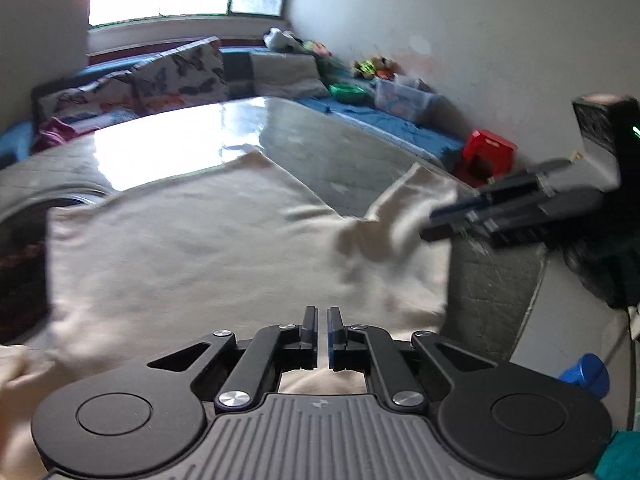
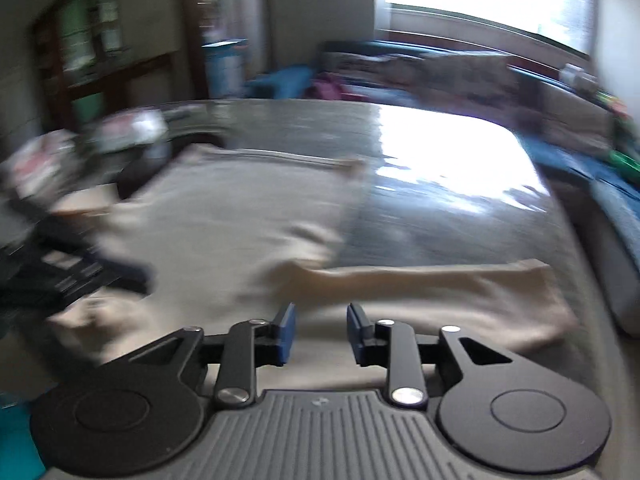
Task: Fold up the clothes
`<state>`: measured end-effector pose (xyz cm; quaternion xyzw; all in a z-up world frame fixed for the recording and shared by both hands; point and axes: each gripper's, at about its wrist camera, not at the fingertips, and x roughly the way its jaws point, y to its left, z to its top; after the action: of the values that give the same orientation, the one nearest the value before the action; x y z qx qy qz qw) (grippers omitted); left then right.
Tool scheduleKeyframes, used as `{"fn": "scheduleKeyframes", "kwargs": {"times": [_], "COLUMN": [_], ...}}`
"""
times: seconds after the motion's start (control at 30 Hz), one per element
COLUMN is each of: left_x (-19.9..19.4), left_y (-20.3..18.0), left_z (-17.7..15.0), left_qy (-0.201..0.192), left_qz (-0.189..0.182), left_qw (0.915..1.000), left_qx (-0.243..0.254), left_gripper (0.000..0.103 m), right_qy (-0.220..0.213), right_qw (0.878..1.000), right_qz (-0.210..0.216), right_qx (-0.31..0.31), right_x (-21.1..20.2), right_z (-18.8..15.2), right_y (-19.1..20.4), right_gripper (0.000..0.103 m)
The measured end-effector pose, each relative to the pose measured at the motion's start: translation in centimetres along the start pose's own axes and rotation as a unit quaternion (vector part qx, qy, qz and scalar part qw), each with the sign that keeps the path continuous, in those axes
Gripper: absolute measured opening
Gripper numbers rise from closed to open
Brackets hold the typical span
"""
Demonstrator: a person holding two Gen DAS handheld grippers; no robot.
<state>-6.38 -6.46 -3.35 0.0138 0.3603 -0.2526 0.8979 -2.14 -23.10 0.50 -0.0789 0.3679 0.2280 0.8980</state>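
Observation:
A cream T-shirt (image 1: 192,248) lies spread on the grey table (image 1: 320,148). My left gripper (image 1: 322,322) hovers low over the shirt's near edge with its jaws nearly closed and nothing between them. My right gripper (image 2: 321,326) is open over the shirt's near part (image 2: 256,216), just behind a sleeve (image 2: 432,292) that stretches to the right. The right gripper also shows in the left wrist view (image 1: 444,226) beside the raised sleeve (image 1: 404,208). The left gripper shows blurred at the left of the right wrist view (image 2: 136,276).
A sofa with patterned cushions (image 1: 176,72) and blue covers stands behind the table. A red box (image 1: 486,156) and a clear bin (image 1: 400,98) sit at the right. A dark round object (image 1: 24,264) lies at the table's left. Shelves (image 2: 92,40) stand at the far left.

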Motion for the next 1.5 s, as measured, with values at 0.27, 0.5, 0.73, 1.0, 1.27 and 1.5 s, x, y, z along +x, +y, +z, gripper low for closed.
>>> {"fn": "scheduleKeyframes", "kwargs": {"times": [0.27, 0.5, 0.73, 1.0, 1.27, 1.5], "left_x": [1.5, 2.1, 3.4, 4.2, 2.9, 1.8], "left_y": [-1.7, -2.7, -3.7, -4.2, -1.9, 3.0], "left_z": [-1.0, -0.4, 0.1, 0.8, 2.0, 3.8], "left_qy": [0.013, 0.015, 0.017, 0.014, -0.009, -0.021], "left_qz": [-0.014, -0.022, -0.035, -0.045, -0.014, 0.065], "left_qw": [0.9997, 0.9994, 0.9987, 0.9983, 0.9997, 0.9973], "left_qx": [0.014, 0.023, 0.034, 0.035, 0.017, -0.025], "left_gripper": [0.011, 0.011, 0.011, 0.011, 0.014, 0.023], "right_qy": [-0.020, -0.015, -0.025, -0.023, -0.037, -0.032], "right_qw": [0.987, 0.973, 0.974, 0.958, 0.961, 0.991], "right_qz": [-0.138, -0.187, -0.173, -0.249, -0.243, -0.097], "right_qx": [0.078, 0.134, 0.144, 0.142, 0.129, 0.087], "right_x": [1.8, 3.1, 2.6, 0.8, -0.6, 1.9], "right_z": [-0.9, -1.6, -3.1, -3.9, -2.4, 2.1], "right_y": [-7.4, -12.7, -13.5, -13.4, -12.8, -8.9], "right_gripper": [0.040, 0.044, 0.011, 0.008, 0.022, 0.023]}}
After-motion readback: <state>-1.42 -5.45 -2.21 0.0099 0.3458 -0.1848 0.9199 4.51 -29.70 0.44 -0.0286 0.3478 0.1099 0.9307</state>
